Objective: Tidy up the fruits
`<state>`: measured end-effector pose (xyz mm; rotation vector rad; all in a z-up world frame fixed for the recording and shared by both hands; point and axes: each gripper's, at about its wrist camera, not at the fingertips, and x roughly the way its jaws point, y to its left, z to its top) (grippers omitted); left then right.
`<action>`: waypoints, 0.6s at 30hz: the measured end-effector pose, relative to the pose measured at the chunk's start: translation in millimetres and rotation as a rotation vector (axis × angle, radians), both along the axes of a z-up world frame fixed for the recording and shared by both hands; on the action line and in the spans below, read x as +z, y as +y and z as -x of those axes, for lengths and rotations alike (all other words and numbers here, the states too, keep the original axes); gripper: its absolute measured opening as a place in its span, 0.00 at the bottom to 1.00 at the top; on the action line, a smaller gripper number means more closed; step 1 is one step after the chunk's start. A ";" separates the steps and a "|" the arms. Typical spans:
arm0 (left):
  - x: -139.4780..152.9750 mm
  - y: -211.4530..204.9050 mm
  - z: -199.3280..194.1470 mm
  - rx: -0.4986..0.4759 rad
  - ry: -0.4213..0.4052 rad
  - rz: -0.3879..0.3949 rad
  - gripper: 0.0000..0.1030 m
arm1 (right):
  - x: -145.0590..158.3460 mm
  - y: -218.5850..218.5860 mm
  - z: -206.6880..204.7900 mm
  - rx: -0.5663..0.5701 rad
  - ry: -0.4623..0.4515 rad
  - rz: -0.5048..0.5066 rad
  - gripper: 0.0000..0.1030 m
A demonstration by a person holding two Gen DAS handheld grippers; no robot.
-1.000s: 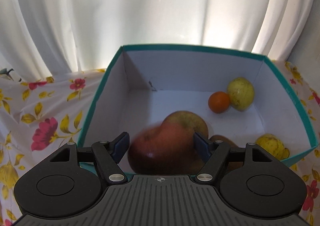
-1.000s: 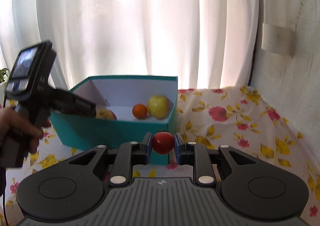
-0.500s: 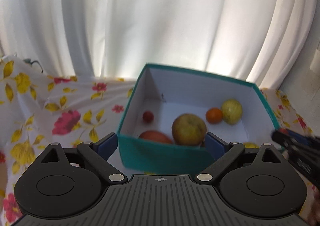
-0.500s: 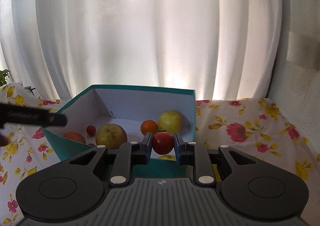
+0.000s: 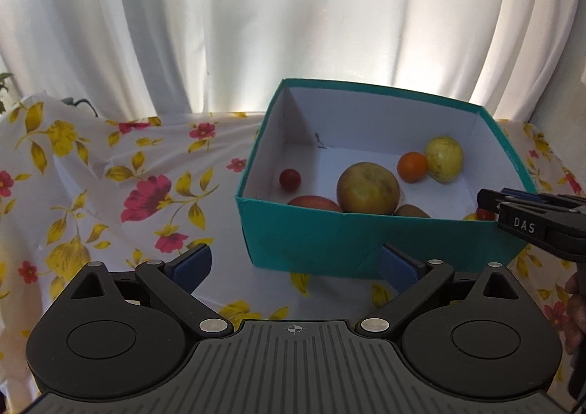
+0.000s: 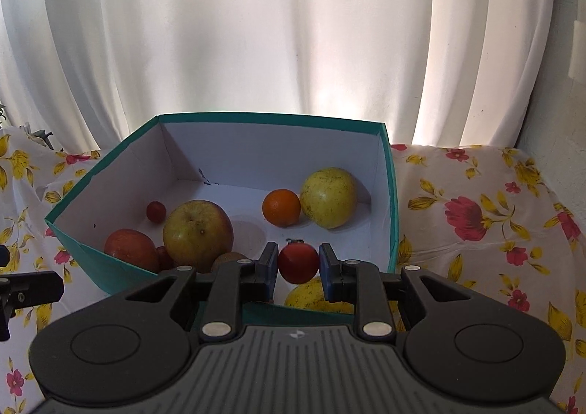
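Note:
A teal box [image 5: 366,242] with white inner walls [image 6: 384,194] holds several fruits: a yellow-red apple [image 6: 197,231], a red apple [image 6: 130,249], an orange [image 6: 281,207], a yellow guava [image 6: 328,197], a small red fruit [image 6: 156,211] and a kiwi [image 5: 412,211]. My right gripper [image 6: 298,264] is shut on a red tomato [image 6: 297,263], held over the box's near right part, above another yellow fruit [image 6: 311,298]. My left gripper [image 5: 295,265] is open and empty, in front of the box's near wall.
The box stands on a white cloth with red and yellow flowers [image 5: 121,194]. White curtains [image 6: 293,29] hang behind. A white wall [image 6: 560,84] is at the right. The right gripper's fingers [image 5: 531,216] show at the right edge of the left wrist view.
My left gripper let go of the red apple into the box, opened and drew back to the left. My right gripper carried the tomato forward over the box.

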<state>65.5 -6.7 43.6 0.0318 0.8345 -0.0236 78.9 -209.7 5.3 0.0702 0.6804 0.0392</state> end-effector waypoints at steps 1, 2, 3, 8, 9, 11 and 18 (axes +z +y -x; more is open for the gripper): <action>0.1 -2.5 0.2 -0.005 -0.003 -0.014 0.98 | 1.0 -1.9 0.4 -0.006 0.003 -0.002 0.32; -0.2 -4.6 0.5 -0.009 -0.005 -0.026 0.98 | 2.2 -3.1 1.8 -0.009 0.001 -0.004 0.45; -0.5 -6.5 0.2 -0.012 0.001 -0.038 0.98 | 3.9 -4.5 3.0 -0.004 -0.005 -0.012 0.52; -4.9 -12.9 -4.6 -0.023 0.075 -0.068 0.97 | 18.4 -7.0 12.3 -0.004 -0.012 -0.046 0.79; -5.9 -13.4 -5.3 -0.031 0.089 -0.071 0.97 | 22.4 -7.2 15.8 0.004 -0.008 -0.063 0.83; -8.2 -14.7 -4.9 -0.038 0.113 -0.081 0.97 | 29.2 -3.1 22.0 0.002 0.038 -0.043 1.00; -10.0 -17.9 -13.6 -0.044 0.180 -0.082 0.97 | 25.2 15.8 25.8 -0.002 0.285 0.132 1.00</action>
